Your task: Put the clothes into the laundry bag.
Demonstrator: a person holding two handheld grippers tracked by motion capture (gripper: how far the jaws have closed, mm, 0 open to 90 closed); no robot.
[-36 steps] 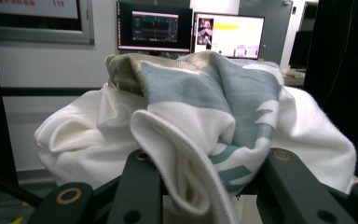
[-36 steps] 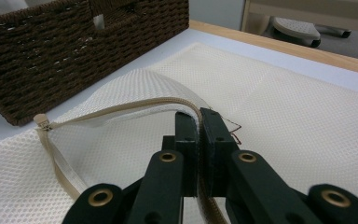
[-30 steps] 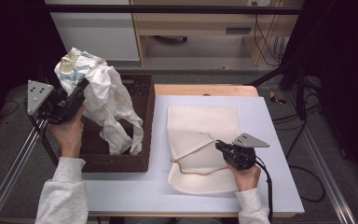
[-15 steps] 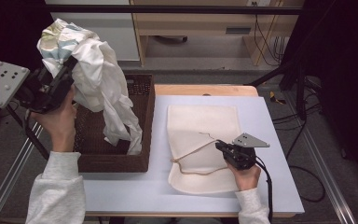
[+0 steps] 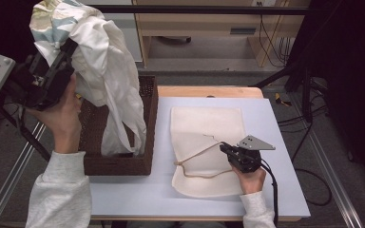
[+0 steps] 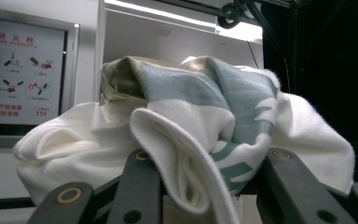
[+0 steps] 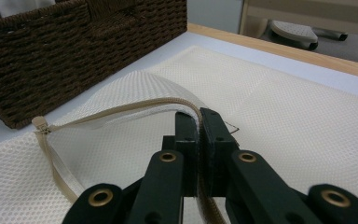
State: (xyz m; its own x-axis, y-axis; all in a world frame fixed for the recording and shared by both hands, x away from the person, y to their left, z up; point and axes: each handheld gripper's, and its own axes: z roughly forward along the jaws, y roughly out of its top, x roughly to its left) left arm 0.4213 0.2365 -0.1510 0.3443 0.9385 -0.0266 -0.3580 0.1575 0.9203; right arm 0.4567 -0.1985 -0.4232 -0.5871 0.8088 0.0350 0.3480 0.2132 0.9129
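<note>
The left gripper [image 5: 52, 71] is raised high above the brown wicker basket [image 5: 142, 161], its jaws pinching a bunched white garment [image 5: 109, 80] with pale blue-green and beige patches. In the left gripper view the folds of this garment [image 6: 186, 140] bulge up from between the two jaws and spill over to either side of them. From the jaws the cloth hangs down in a long tail whose lower end reaches into the basket beneath.

The right gripper [image 5: 225, 149] rests low over the cream mesh laundry bag [image 5: 209, 121], which lies flat on the pale table [image 5: 275, 156] just beside the basket. Its jaws are pressed together on the bag's zippered edge [image 7: 135, 106], lifting the upper mesh layer so the opening gapes in front of the jaws. The zipper's end [image 7: 41, 125] lies ahead and to the left of the jaws, near the basket wall [image 7: 74, 51].
</note>
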